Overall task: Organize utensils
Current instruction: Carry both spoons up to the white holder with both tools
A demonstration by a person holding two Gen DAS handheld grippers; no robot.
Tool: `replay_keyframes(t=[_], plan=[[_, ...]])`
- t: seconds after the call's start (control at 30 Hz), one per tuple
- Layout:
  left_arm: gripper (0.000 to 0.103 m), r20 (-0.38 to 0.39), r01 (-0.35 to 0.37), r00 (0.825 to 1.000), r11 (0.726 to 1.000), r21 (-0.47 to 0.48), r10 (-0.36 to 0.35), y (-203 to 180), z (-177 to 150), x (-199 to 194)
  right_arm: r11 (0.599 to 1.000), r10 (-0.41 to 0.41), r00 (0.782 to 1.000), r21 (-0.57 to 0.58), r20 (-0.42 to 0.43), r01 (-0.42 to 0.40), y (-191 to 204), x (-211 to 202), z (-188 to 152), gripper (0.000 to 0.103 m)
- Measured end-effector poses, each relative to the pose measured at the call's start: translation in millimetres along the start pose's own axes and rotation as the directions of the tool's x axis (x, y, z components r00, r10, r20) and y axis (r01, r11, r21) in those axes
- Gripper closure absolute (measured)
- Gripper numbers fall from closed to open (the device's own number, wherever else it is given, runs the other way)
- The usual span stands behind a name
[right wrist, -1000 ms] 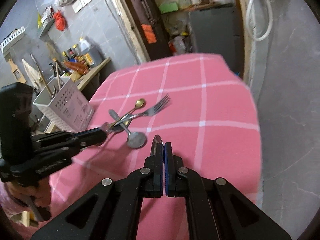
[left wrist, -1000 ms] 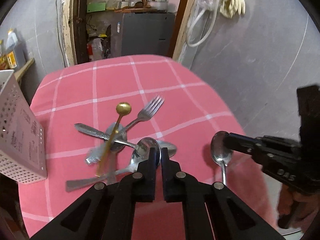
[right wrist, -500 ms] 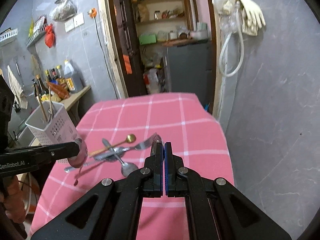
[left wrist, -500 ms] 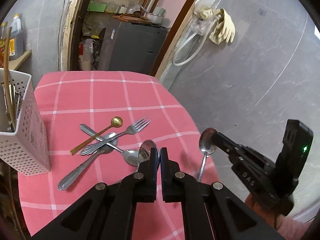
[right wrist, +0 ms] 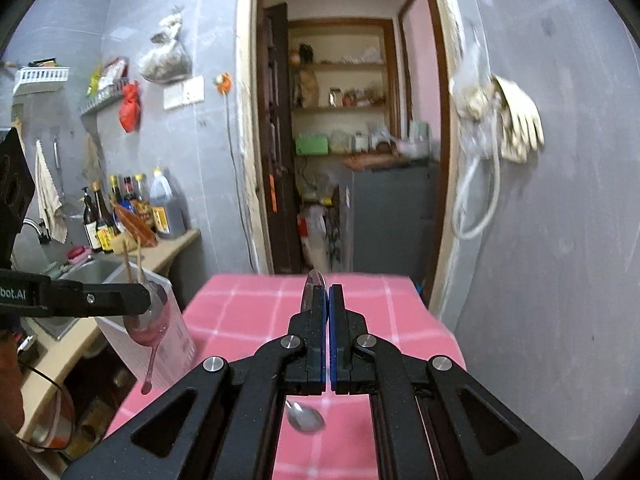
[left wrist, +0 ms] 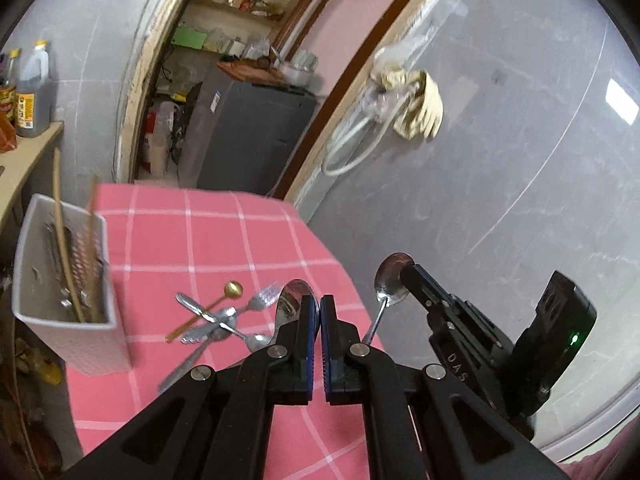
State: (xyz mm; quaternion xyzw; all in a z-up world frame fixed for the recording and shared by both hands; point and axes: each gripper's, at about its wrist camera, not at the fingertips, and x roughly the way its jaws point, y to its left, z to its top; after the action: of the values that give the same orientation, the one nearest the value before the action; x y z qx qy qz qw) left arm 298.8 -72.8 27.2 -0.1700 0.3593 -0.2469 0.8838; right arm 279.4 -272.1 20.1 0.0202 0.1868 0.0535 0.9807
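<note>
Your left gripper (left wrist: 320,304) is clamped on a steel spoon (left wrist: 294,294), bowl up, above the pink checked tablecloth (left wrist: 224,236). Your right gripper (right wrist: 328,292) pinches a second spoon (left wrist: 391,279) the same way, handle hanging down, just off the cloth's right edge. Below and left of your left-hand spoon lies a crossed pile: gold spoon (left wrist: 233,289), fork (left wrist: 264,298), knife (left wrist: 196,307). The white perforated utensil caddy (left wrist: 60,320) stands left of the pile, chopsticks (left wrist: 60,232) inside; nothing blocks it.
</note>
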Motion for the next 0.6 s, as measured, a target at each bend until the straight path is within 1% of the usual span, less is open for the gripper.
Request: replay_keyframes(t=[0.17,0.27,0.33,0.47,0.6], plan=[[0.099,0.088,-0.041,0.995,0.998,0.036,0.038,11,21,-34,1.000,0.014,0.996,-0.028,0.093,-0.011,38,-4,33,0.102],[0.100,0.136,-0.058,0.989,0.997,0.044,0.052,19,33,-52,0.999,0.035,0.989,-0.027,0.141,-0.031,59,-3,50,0.102],[0.099,0.170,-0.070,0.984,0.997,0.043,0.062,28,43,-66,0.998,0.063,0.983,-0.024,0.173,-0.059,76,0,61,0.102],[0.100,0.220,-0.074,0.973,0.997,0.027,0.066,49,60,-88,0.994,0.110,0.970,-0.038,0.219,-0.105,109,7,73,0.102],[0.100,0.232,-0.068,0.970,0.998,0.008,0.064,68,70,-97,0.989,0.145,0.959,-0.060,0.244,-0.134,138,18,75,0.101]])
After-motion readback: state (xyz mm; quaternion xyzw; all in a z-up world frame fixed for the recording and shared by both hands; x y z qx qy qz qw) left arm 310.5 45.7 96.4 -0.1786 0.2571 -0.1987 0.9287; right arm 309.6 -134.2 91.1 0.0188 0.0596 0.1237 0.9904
